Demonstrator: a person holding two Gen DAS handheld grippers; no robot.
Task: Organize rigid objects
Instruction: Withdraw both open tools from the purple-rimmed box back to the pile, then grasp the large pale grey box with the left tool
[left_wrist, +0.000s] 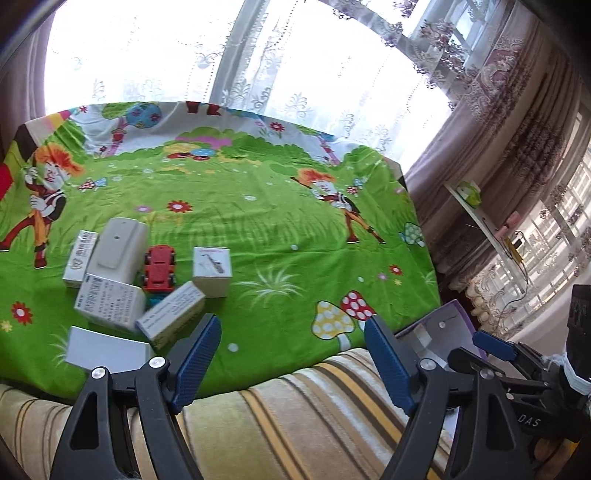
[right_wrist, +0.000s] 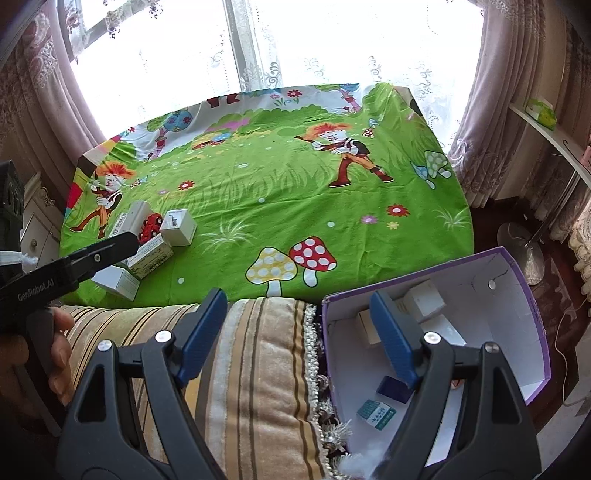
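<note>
The worktop (right_wrist: 280, 192) wears a bright green cartoon cloth, and most of it lies bare: the middle, the far edge under the lace-curtained window (right_wrist: 332, 40) and the whole right side are open room. The clutter sits only near the near-left corner, a tight cluster of 6 small boxes (left_wrist: 110, 302) and 1 red toy car (left_wrist: 159, 268); the car stands in the middle of the cluster, touching or almost touching the boxes around it, and 1 pale flat box (left_wrist: 107, 350) lies right at the near edge. Along that near edge runs a striped cushion (right_wrist: 258, 362), and just beside the near-right corner stands an open purple cardboard box (right_wrist: 517, 280) with a white inside. It holds at least 5 small things: about 3 white boxes (right_wrist: 424, 299) toward its far wall, 1 dark blue box (right_wrist: 393, 387) and 1 teal-and-white carton (right_wrist: 376, 413) nearer; a finger hides part of the floor, so the count may run higher. The left hand-held gripper (left_wrist: 291, 347) hangs over the near edge with its jaws spread and nothing between them. The right hand-held gripper (right_wrist: 299, 328) hangs over the cushion and the purple box's left wall, jaws likewise spread and empty. A hand (right_wrist: 55, 350) grips the left tool's handle at the near-left.
</note>
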